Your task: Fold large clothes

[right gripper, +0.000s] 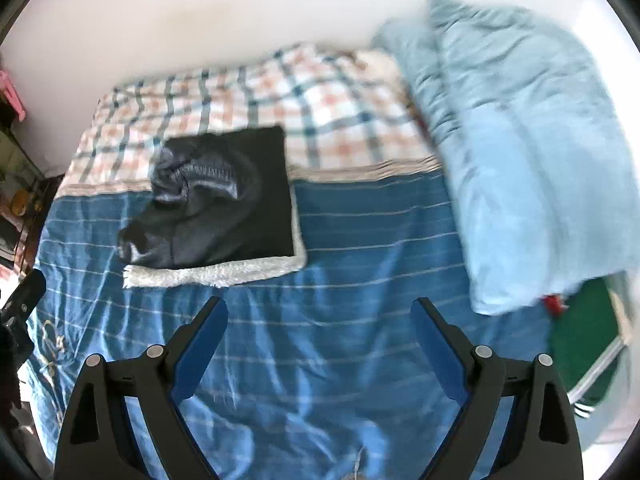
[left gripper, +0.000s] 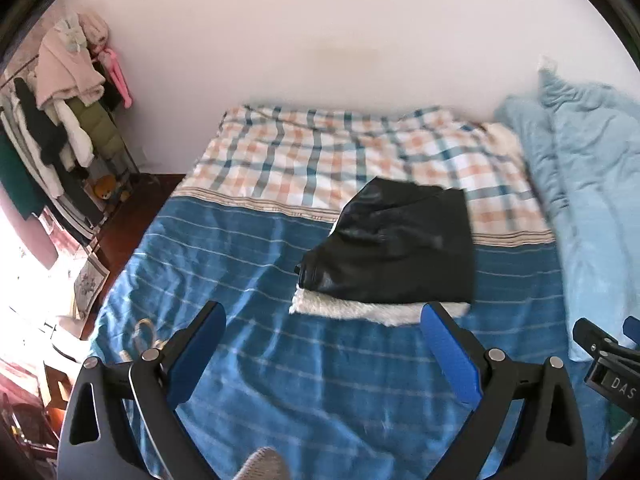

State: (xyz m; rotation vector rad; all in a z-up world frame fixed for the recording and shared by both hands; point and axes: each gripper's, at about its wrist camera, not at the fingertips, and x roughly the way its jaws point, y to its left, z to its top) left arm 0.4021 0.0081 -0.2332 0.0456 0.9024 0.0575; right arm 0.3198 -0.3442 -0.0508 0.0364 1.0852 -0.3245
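With jacket (left gripper: 394, 248) lying folded on bed (left gripper: 240, 264), both hand-held grippers empty: left hand-held gripper (left gripper: 324, 344) jaws wide, right hand-held gripper (right gripper: 320, 336) likewise. Fold looks done; keep clear, avoid snagging fleece edge (left gripper: 348, 310), then fetch next garment.

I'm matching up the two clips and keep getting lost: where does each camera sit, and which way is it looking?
Left wrist: on the left gripper, above the bed, looking down at the folded black jacket; own open fingers show, right gripper at the edge.
Right wrist: on the right gripper, looking down likewise; own open fingers show, jacket left of centre.
Both share jacket, bed, light blue duvet.
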